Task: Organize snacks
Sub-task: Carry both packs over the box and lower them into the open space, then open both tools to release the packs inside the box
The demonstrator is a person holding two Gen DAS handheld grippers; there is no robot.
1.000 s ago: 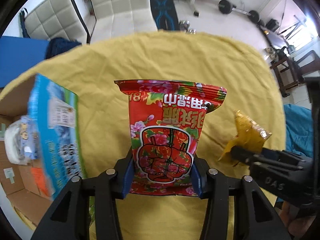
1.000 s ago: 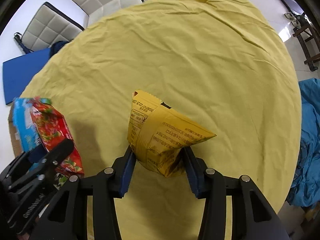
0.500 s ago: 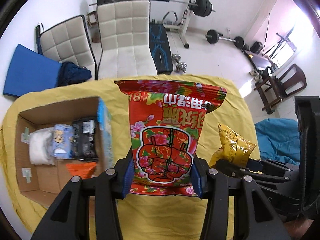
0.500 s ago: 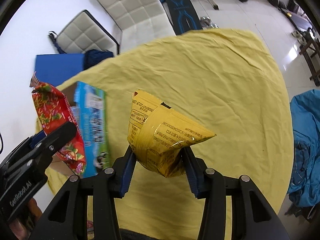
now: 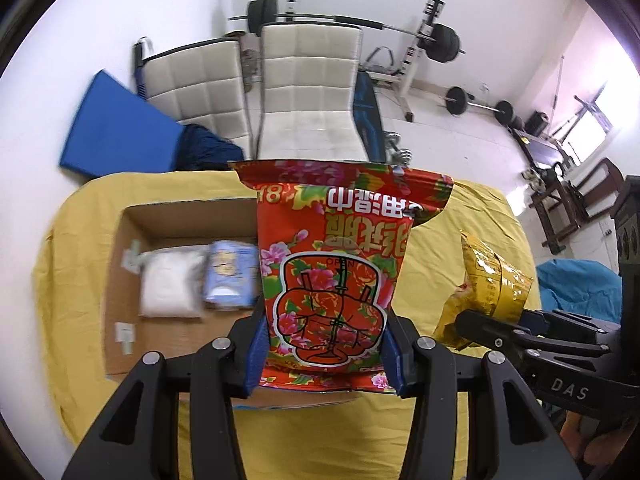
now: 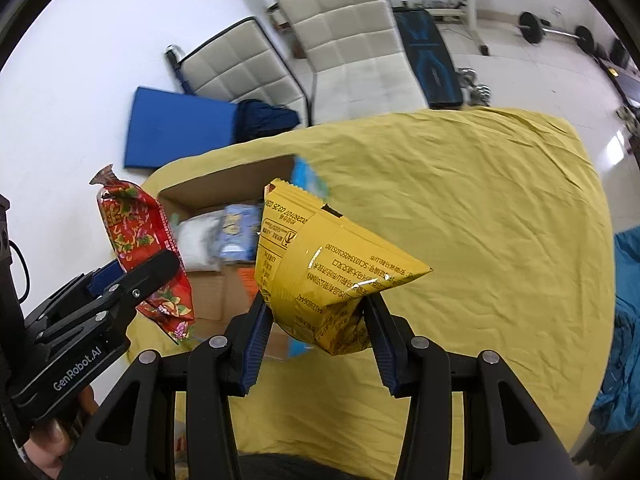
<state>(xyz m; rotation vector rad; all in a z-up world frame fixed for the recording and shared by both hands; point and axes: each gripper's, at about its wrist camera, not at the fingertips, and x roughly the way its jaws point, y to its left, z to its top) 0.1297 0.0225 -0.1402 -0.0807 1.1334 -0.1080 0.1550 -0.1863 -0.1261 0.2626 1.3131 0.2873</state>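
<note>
The left gripper (image 5: 324,354) has its jaws pinching the lower part of a red flowered snack bag (image 5: 336,276), held upright and upside down in the air above the open cardboard box (image 5: 176,216). The right gripper (image 6: 316,328) has its jaws clamped on a yellow snack bag (image 6: 324,268), which tilts toward 2 o'clock in the right wrist view, off the surface. The box sits on the worktop, covered by a yellow cloth (image 6: 500,220), at 9 o'clock from the yellow bag; inside lie a white packet (image 5: 170,286) and, touching it at 3 o'clock, a pale blue packet (image 5: 230,276). Two white padded chairs (image 5: 308,92) stand beyond the worktop at 12 o'clock, with barbells behind them
</note>
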